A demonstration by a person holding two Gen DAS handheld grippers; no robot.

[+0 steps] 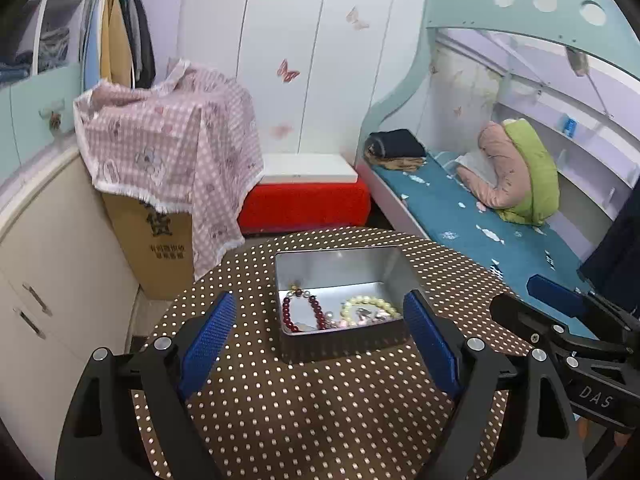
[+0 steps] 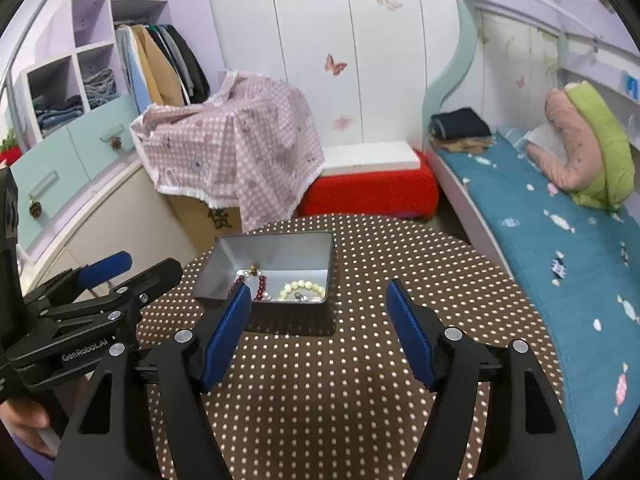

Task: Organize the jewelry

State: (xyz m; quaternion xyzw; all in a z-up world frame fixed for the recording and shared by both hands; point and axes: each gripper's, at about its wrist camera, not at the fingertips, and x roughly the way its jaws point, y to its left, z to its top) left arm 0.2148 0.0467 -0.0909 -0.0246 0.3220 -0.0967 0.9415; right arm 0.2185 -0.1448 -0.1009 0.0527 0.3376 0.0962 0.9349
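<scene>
Both claws spread wide and empty above the dotted table.

The left gripper [image 1: 320,334] frames the open rectangular silver metal tin [image 1: 340,268] just ahead, with a dark red bead bracelet [image 1: 298,312] and a pale yellow bead bracelet [image 1: 370,306] inside; from the right gripper [image 2: 318,330], the tin lies ahead and left on the brown white-dotted tablecloth [image 2: 400,264].

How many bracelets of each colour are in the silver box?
Dark red bead bracelet: 1
Pale yellow-green bead bracelet: 1
Small silvery and pinkish bits beside them: too tangled to count
Total clear bracelets in the tin box: 2
</scene>
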